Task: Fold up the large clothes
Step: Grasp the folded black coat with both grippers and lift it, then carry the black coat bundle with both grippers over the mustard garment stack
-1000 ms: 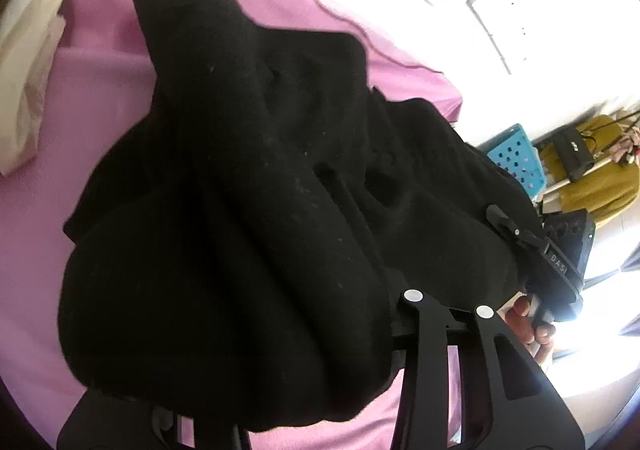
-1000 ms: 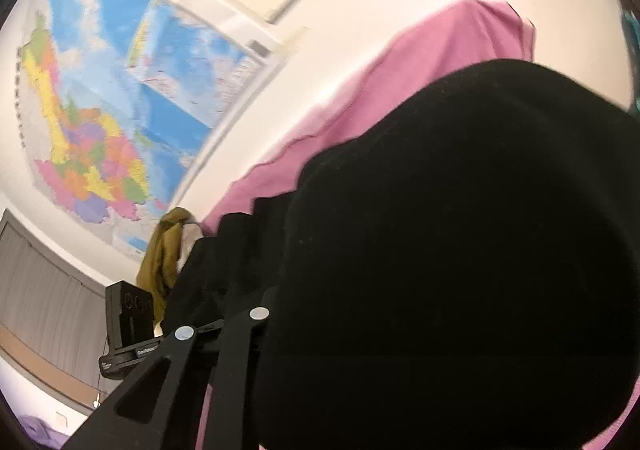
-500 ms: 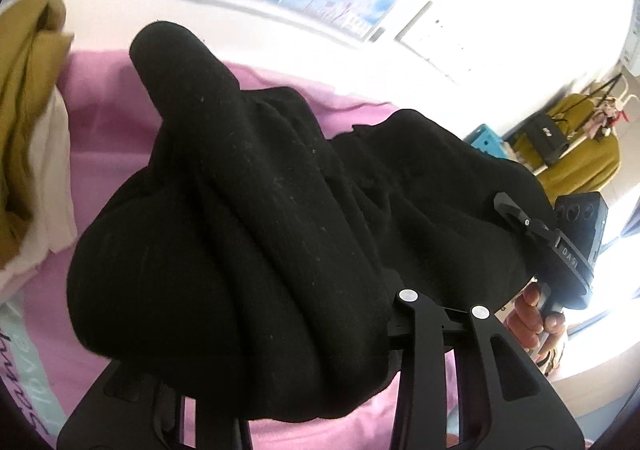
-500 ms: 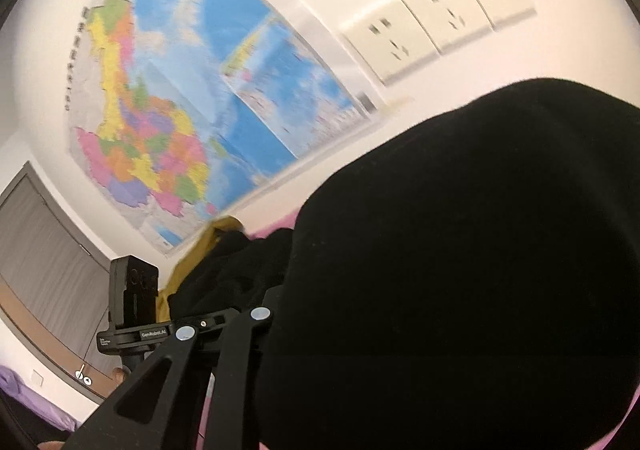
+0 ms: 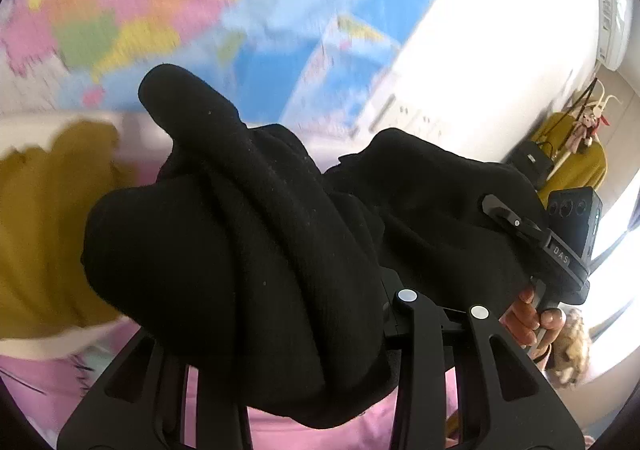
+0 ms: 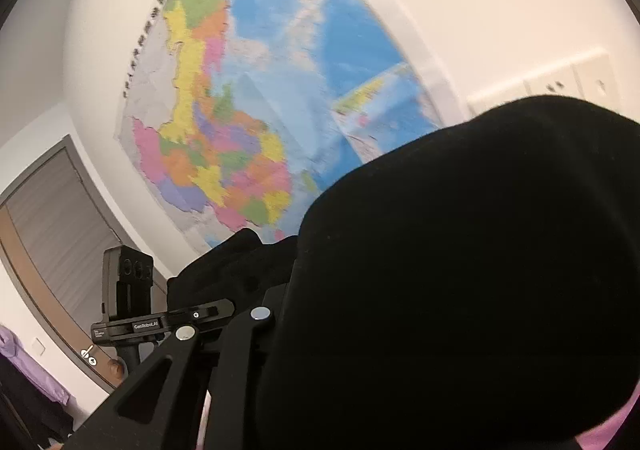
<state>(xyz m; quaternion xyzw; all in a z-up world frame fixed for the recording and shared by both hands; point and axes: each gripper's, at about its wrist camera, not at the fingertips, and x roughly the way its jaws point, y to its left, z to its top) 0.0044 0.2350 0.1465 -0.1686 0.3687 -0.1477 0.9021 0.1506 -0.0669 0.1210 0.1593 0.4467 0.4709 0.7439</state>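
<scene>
A large black knitted garment (image 5: 248, 242) hangs bunched between both grippers, lifted off the pink bed sheet (image 5: 280, 430). My left gripper (image 5: 320, 330) is shut on one part of it; the cloth drapes over and hides the fingertips. In the right wrist view the same black garment (image 6: 460, 270) fills the right half, draped over my right gripper (image 6: 320, 330), which is shut on it with the tips hidden. The right gripper body (image 5: 560, 250) shows at right in the left wrist view; the left gripper body (image 6: 132, 314) shows at lower left in the right wrist view.
A mustard-yellow garment (image 5: 44, 230) lies at the left on the bed. A coloured wall map (image 6: 240, 130) covers the wall behind. Wall sockets (image 6: 560, 82) are at the right. A yellow coat on a stand (image 5: 576, 162) is at the far right.
Both grippers have risen and tilted upward with the black garment. The views swung from the pink bed up to the wall map. Both grips are unchanged.
</scene>
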